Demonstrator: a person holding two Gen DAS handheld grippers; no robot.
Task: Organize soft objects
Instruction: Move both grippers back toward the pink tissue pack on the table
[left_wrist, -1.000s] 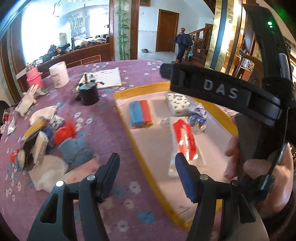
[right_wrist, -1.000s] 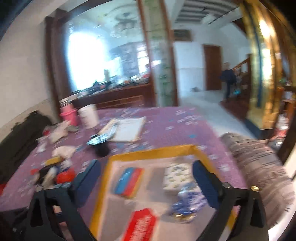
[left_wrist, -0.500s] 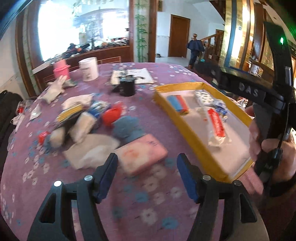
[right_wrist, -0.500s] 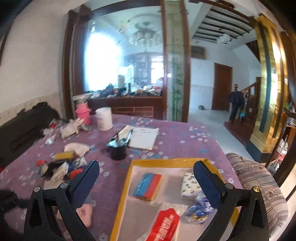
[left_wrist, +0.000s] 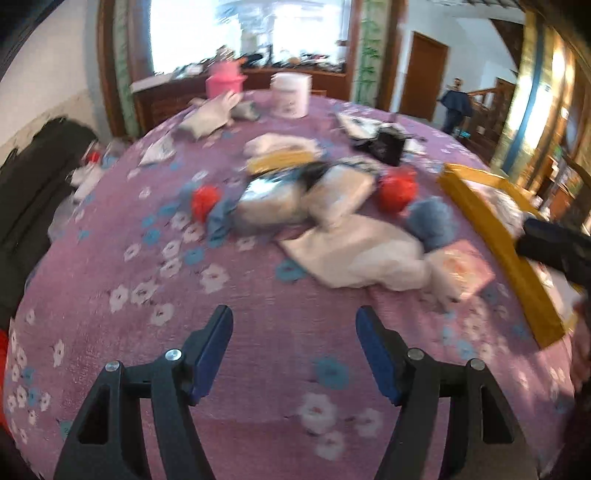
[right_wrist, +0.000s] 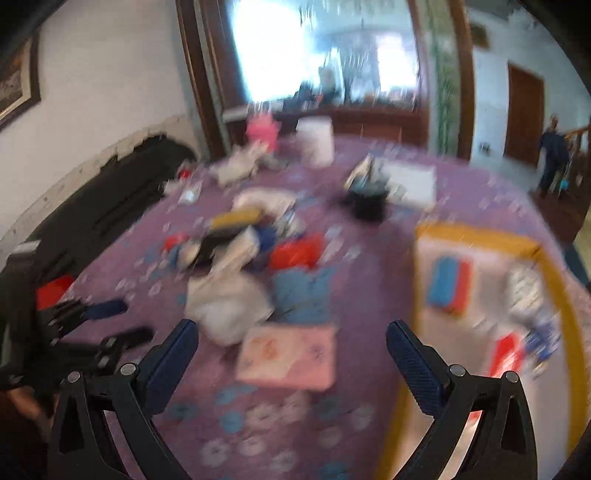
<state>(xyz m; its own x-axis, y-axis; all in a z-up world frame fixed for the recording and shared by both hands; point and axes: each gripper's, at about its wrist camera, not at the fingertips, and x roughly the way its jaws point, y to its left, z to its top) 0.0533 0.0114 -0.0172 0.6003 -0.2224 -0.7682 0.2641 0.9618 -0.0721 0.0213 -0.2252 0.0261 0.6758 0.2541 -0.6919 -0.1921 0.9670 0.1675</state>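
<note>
Bench cover (left_wrist: 110, 258): purple cloth, matt, short nap, printed with white and blue flowers
Tray (left_wrist: 517, 273): yellow rim, matt, looks like card; pale flat floor
White bundle (left_wrist: 354, 254): soft crumpled cloth or paper, matt
Blue puff (left_wrist: 434, 221): fuzzy, woolly surface
Red balls (left_wrist: 397, 190): soft-looking, blurred
Pink packet (right_wrist: 288, 354): smooth wrapper, slight sheen
Silver-topped packet (left_wrist: 269, 201): glossy film
Left gripper (left_wrist: 293, 354): black matt plastic with metal pins; fingers (left_wrist: 214, 347) faced in blue ribbed pads
Right gripper (right_wrist: 291, 365): same black plastic, blue textured pads
Cabinet (left_wrist: 332, 79): dark polished wood
</note>
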